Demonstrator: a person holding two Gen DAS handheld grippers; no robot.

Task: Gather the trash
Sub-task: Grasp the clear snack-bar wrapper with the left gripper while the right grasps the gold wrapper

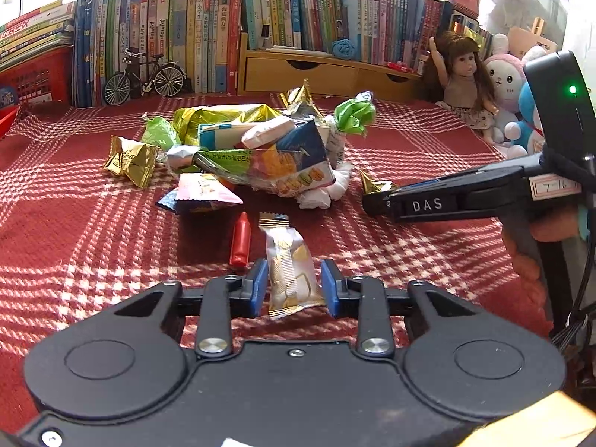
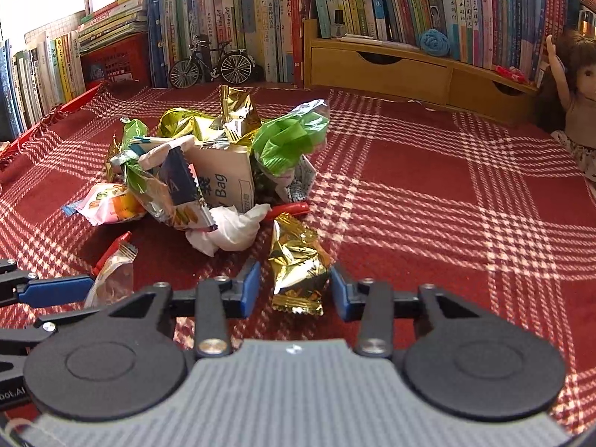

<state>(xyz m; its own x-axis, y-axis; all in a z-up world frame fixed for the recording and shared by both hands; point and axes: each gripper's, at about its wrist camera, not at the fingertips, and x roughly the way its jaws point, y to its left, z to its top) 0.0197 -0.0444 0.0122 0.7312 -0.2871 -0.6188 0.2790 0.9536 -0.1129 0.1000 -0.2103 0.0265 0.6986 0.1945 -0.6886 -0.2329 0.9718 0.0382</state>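
Note:
A heap of crumpled snack wrappers [image 1: 260, 149] lies on the red checked cloth [image 1: 93, 231], also seen in the right wrist view [image 2: 208, 171]. My left gripper [image 1: 294, 287] is open, its blue pads on either side of a silver-and-gold wrapper [image 1: 288, 268] lying flat. A small red tube [image 1: 240, 240] lies just left of it. My right gripper [image 2: 294, 290] is open around a crumpled gold wrapper [image 2: 298, 272] near white tissue [image 2: 231, 231]. From the left wrist view the right gripper [image 1: 376, 203] reaches in from the right, at that gold wrapper [image 1: 374, 185].
Rows of books [image 1: 208, 37] and a wooden drawer shelf [image 1: 298, 70] line the back, with a model bicycle [image 1: 145, 78]. A doll [image 1: 462, 74] and plush toys [image 1: 506, 85] sit at the right. A red basket [image 1: 33, 78] stands at the far left.

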